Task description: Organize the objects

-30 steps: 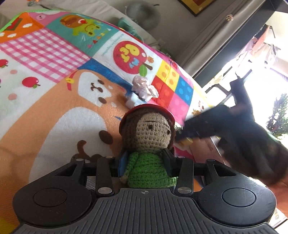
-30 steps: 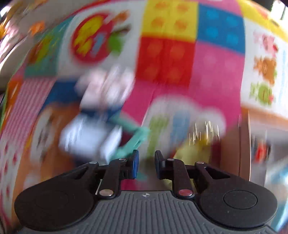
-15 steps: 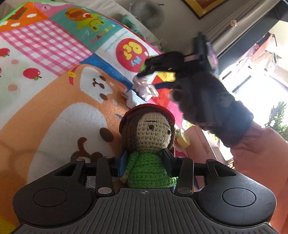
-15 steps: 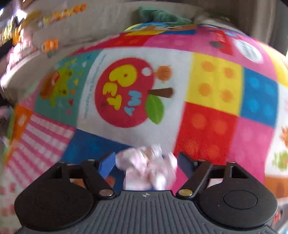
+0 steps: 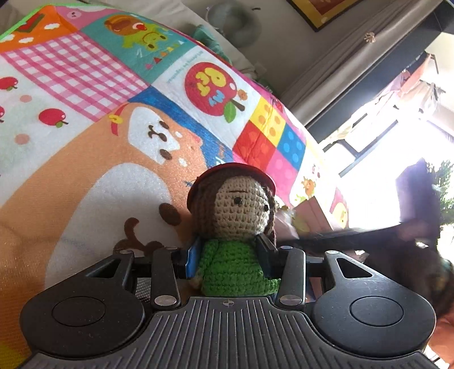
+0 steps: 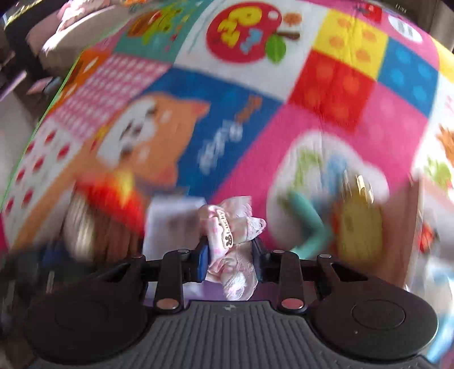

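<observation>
My left gripper (image 5: 230, 255) is shut on a crocheted doll (image 5: 235, 227) with a red hat, brown hair and green body, held upright above the colourful play mat (image 5: 85, 159). My right gripper (image 6: 230, 252) is shut on a crumpled pink-and-white lace cloth (image 6: 231, 227) and holds it above the mat (image 6: 326, 119). The right wrist view is blurred by motion. The doll's red hat (image 6: 113, 193) shows blurred at the left there. The right gripper and arm (image 5: 397, 227) show as a dark blur at the right of the left wrist view.
A blurred white box (image 6: 170, 221), a teal item (image 6: 306, 221) and a yellow toy (image 6: 360, 227) lie on the mat below my right gripper. A pink box (image 5: 317, 215) sits right of the doll. A grey sofa (image 5: 176, 17) and curtains (image 5: 354, 56) stand behind the mat.
My right gripper closed on the lace cloth, lifted it off the mat and swung back to the right. My left gripper kept holding the doll, almost still.
</observation>
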Tool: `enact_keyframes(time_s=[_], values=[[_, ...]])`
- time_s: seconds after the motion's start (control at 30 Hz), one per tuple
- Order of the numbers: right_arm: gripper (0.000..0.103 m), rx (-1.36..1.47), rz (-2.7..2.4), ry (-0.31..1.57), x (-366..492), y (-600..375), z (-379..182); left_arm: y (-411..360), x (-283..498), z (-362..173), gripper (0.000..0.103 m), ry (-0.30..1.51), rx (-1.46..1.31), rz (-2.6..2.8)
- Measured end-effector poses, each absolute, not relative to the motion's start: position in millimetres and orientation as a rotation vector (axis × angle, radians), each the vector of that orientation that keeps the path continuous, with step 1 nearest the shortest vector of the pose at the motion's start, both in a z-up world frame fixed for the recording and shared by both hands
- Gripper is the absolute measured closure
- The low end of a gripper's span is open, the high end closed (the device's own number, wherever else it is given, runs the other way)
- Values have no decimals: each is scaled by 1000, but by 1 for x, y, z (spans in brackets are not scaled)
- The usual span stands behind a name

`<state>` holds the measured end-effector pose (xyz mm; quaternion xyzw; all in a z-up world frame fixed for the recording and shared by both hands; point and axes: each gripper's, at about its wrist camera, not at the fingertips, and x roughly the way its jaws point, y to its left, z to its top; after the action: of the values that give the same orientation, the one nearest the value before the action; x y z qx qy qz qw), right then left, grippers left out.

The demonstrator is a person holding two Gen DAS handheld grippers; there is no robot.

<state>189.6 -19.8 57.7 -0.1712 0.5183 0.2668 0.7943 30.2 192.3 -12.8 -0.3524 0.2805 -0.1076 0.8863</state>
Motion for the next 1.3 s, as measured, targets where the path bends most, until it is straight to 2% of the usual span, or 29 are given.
enact_keyframes(time_s=[0.1, 0.2, 0.27, 0.33, 0.47, 0.67, 0.93, 1.07, 1.13, 1.17, 1.3], values=[[52, -297, 545, 1034, 185, -37, 82, 188, 30, -12, 57, 581, -706, -218], [52, -263, 452, 951, 206, -41, 91, 187, 30, -12, 57, 577, -695, -218], [54, -302, 361, 889, 228, -35, 86, 187, 30, -12, 57, 575, -694, -217], [69, -321, 286, 884, 256, -32, 74, 187, 30, -12, 57, 574, -697, -218], [76, -339, 170, 943, 288, -33, 51, 188, 30, -12, 57, 571, -700, -219], [74, -383, 336, 948, 227, -33, 59, 186, 29, -12, 57, 569, -691, -214], [73, -225, 550, 1040, 124, -77, 80, 184, 28, -10, 56, 566, -679, -203], [72, -178, 503, 895, 79, -131, 94, 180, 26, -7, 57, 564, -643, -184], [61, -171, 428, 816, 63, -161, 98, 177, 25, -4, 58, 568, -632, -173], [58, -156, 390, 792, 59, -177, 97, 176, 24, -2, 59, 572, -625, -168], [56, -47, 177, 689, 55, -240, 93, 170, 13, 17, 64, 554, -580, -182]])
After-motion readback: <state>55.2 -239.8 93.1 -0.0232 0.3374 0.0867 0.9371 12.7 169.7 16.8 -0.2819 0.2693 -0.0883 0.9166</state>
